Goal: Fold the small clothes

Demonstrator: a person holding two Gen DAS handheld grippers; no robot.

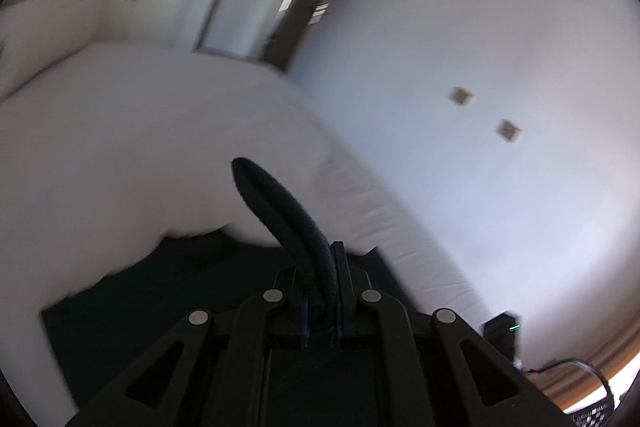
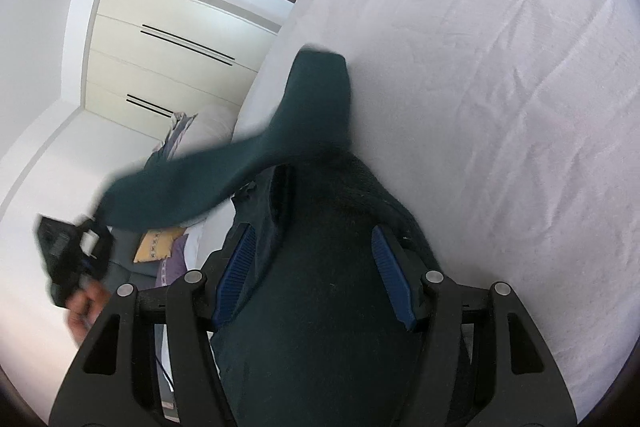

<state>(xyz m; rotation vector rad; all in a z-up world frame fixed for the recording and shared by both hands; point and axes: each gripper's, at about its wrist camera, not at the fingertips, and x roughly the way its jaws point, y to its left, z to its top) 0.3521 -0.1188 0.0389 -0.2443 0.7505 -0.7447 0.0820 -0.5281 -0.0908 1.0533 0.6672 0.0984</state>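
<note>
A dark teal garment (image 2: 312, 307) hangs between both grippers above a white bed (image 2: 500, 107). My left gripper (image 1: 320, 291) is shut on a rolled edge of the garment (image 1: 280, 211), which curls up out of the jaws. In the right wrist view the left gripper (image 2: 76, 255) appears at far left with a sleeve stretched toward it. My right gripper (image 2: 316, 255) has its blue pads (image 2: 390, 275) spread wide, with the garment's cloth bunched between and over them; whether it grips is unclear.
White wardrobe doors (image 2: 168, 67) stand behind the bed. A pile of other clothes, yellow and purple (image 2: 160, 247), lies at the left. A black device with a green light (image 1: 502, 329) and a cable sit on the floor by the wall.
</note>
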